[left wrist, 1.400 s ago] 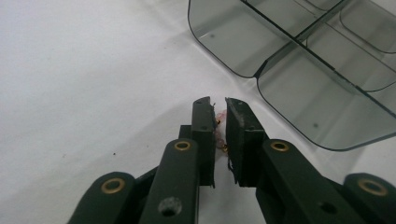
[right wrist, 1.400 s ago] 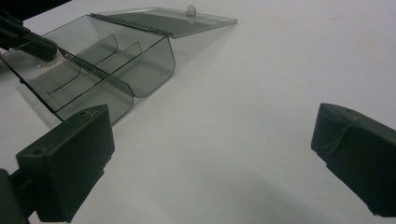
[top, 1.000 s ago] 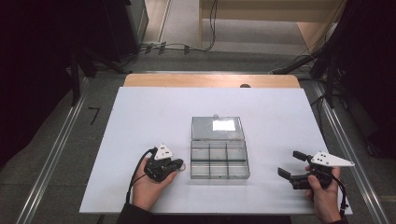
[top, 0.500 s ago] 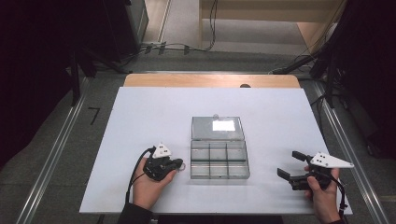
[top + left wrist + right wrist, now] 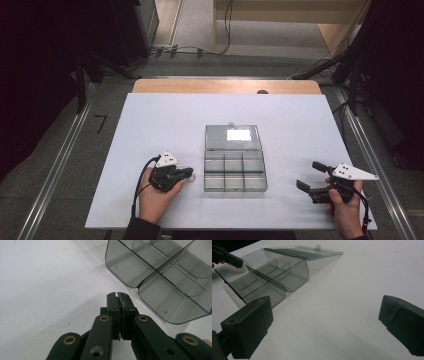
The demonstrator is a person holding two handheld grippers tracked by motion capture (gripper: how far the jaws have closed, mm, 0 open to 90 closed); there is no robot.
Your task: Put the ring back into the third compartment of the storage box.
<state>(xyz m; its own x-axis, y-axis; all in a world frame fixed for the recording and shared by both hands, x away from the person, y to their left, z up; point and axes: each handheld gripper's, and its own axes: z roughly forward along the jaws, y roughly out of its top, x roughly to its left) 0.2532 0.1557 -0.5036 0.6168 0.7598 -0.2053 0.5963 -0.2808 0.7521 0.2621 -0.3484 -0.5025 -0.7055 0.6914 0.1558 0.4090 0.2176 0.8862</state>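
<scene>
White table (image 5: 150,120) around box (image 5: 234,170); left hand-held gripper (image 5: 188,173) clenched, right hand-held gripper (image 5: 311,176) released.

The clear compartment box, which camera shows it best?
The high view: the whole clear compartment box shows from above, lid open flat, dividers visible. The left gripper view catches just its near corner compartments; the right gripper view shows it slanted, from one end.
</scene>
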